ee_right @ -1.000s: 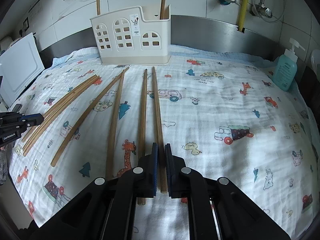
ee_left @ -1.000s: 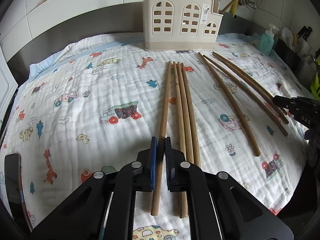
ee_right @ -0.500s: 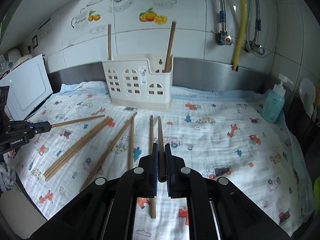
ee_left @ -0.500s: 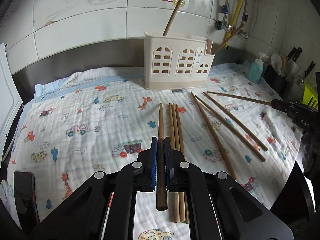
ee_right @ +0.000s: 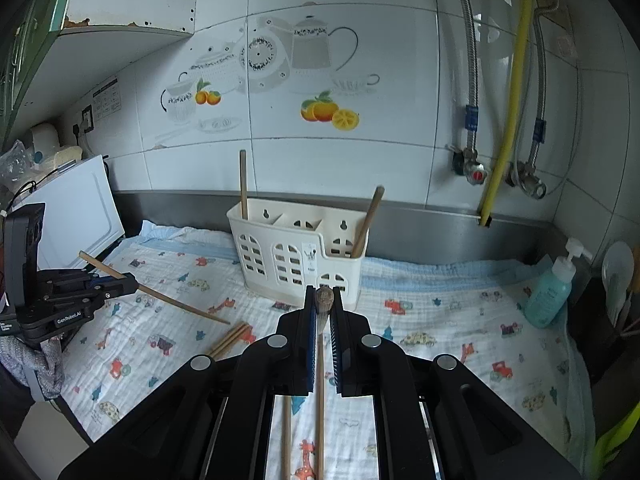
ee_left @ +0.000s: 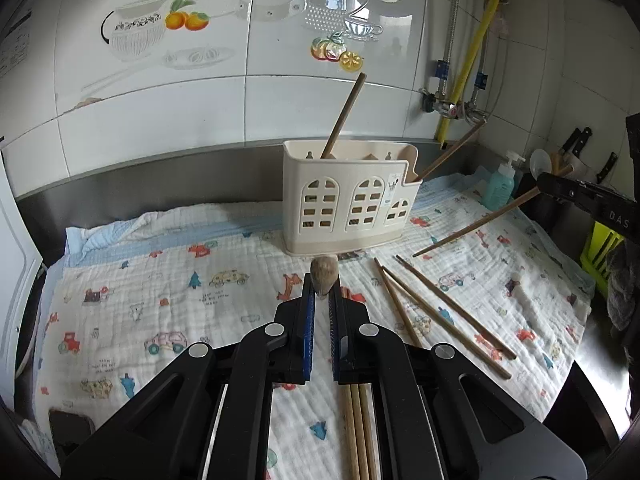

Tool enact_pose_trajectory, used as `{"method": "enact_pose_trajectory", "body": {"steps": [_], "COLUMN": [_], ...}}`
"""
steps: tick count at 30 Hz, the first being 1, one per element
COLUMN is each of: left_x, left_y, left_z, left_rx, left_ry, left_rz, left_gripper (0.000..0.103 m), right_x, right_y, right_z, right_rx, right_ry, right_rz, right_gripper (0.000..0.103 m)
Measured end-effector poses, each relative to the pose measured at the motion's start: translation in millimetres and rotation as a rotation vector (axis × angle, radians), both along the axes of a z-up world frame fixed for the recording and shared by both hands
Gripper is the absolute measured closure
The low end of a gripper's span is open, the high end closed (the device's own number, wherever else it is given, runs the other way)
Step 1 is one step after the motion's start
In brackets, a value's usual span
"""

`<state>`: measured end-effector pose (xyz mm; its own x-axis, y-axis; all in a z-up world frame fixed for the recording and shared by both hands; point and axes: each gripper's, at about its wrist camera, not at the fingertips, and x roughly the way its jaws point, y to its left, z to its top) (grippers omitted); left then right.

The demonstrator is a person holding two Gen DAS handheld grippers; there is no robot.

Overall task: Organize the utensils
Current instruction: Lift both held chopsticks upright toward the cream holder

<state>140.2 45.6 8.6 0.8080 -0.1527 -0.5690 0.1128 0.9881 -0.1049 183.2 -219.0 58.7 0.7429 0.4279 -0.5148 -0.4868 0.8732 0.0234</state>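
Observation:
A cream utensil holder [ee_left: 348,204] [ee_right: 296,264] stands at the back of the cloth with two chopsticks in it. My left gripper [ee_left: 322,296] is shut on a wooden chopstick [ee_left: 323,276], lifted and pointing toward the holder; it also shows in the right wrist view [ee_right: 116,280] with its chopstick [ee_right: 176,300] slanting down. My right gripper [ee_right: 323,308] is shut on another chopstick [ee_right: 323,300], lifted; in the left wrist view it appears at the right [ee_left: 560,190] with its chopstick [ee_left: 472,228]. Several loose chopsticks [ee_left: 436,312] [ee_right: 230,338] lie on the cloth.
A printed white cloth [ee_left: 160,300] covers the counter. A teal soap bottle [ee_right: 552,288] stands at the back right. A white board [ee_right: 76,216] leans at the left. Knives [ee_left: 576,140] and pipes [ee_right: 508,92] are at the wall. A dark phone [ee_left: 68,428] lies near the left front.
Both grippers have risen from the cloth, each carrying its chopstick, and tilted up so the chopsticks point end-on toward the holder.

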Motion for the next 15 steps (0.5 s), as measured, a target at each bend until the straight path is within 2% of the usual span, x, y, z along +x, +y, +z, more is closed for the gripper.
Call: {"method": "enact_pose_trajectory", "body": {"steps": [10,15], "left_x": [29.1,40.8], "left_y": [4.6,6.9], "left_z": [42.3,75.3], "left_rx": [0.028,0.038], "left_ry": [-0.061,-0.134], "left_rz": [-0.017,-0.004], "left_gripper": [0.098,0.098], "right_x": [20.7,34.3], "right_y": [10.4,13.6], "right_z": [72.8,96.8], "right_rx": [-0.011,-0.036], "right_ry": [-0.078,-0.109], "right_rz": [0.048,0.03], "right_gripper": [0.097,0.097]}}
